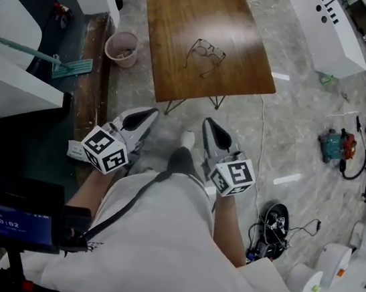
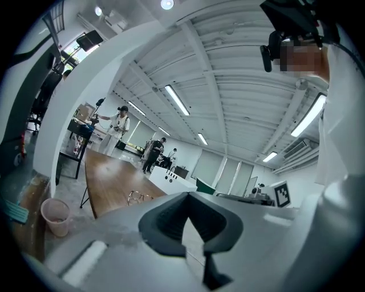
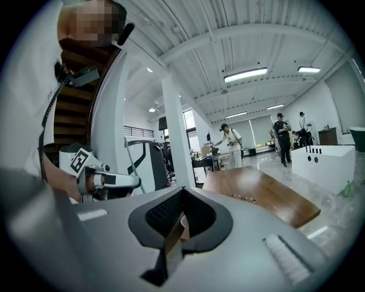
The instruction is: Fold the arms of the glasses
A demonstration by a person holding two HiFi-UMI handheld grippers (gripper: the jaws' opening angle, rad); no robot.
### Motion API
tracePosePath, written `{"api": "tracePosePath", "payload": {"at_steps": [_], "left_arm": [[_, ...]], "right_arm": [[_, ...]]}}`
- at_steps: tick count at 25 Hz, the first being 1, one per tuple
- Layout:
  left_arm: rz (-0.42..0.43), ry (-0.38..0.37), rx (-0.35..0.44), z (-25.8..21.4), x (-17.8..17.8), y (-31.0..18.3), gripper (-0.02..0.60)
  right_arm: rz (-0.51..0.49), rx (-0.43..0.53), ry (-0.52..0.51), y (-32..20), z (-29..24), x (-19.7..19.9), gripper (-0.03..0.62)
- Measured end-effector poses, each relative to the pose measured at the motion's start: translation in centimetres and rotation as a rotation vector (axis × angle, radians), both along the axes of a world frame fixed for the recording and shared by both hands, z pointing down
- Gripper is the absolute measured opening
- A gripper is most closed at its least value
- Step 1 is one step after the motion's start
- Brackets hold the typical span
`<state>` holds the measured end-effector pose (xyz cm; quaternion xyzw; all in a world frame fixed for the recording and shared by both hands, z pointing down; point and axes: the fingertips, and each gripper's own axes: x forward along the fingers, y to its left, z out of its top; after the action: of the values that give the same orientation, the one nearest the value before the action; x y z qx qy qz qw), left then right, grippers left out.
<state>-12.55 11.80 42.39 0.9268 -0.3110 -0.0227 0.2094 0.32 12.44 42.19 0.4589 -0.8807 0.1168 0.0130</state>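
Thin wire-framed glasses [image 1: 206, 52] sit unfolded on the far brown wooden surface [image 1: 180, 20]; left tongs [image 1: 139, 121] and right tongs [image 1: 213, 134] both clenched, empty, hanging near.

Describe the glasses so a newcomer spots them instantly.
Find the long brown wooden table on the grey floor. The glasses lie toward its near end. Thin dark wire frames, alone on the wood; the pink bucket stands on the floor beside it.

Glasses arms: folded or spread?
Spread, it seems: in the head view both arms of the glasses stick out from the frame on the table.
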Motion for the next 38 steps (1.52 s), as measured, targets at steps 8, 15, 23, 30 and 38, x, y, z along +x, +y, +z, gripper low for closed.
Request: {"api": "tracePosePath", "payload": {"at_steps": [8,15,23,30,38], "left_arm": [[-0.044,-0.006,-0.006,-1.0,5.1,-8.4,0.005],[-0.122,-0.026,-0.023,-0.4,8.6,-15.0,0.005],[-0.207,-0.049,-0.044,0.6,11.4,-20.7,0.005],[-0.253,-0.065,-0.050,0.2,13.3,-23.8,0.005],[-0.272,-0.060,-0.083,1.5,10.2,-25.2,0.005]], "right_arm": [[-0.089,-0.005,0.031,-9.5,-0.5,4.2,0.009],[-0.170,-0.016,0.055,-17.5,0.5,7.9,0.009],[-0.267,-0.026,0.104,-24.6,2.5,10.2,0.009],[-0.305,-0.035,0.101,-28.8,3.1,12.0,0.009],[-0.311,-0.056,0.122,-31.9,5.1,9.8,0.009]]}}
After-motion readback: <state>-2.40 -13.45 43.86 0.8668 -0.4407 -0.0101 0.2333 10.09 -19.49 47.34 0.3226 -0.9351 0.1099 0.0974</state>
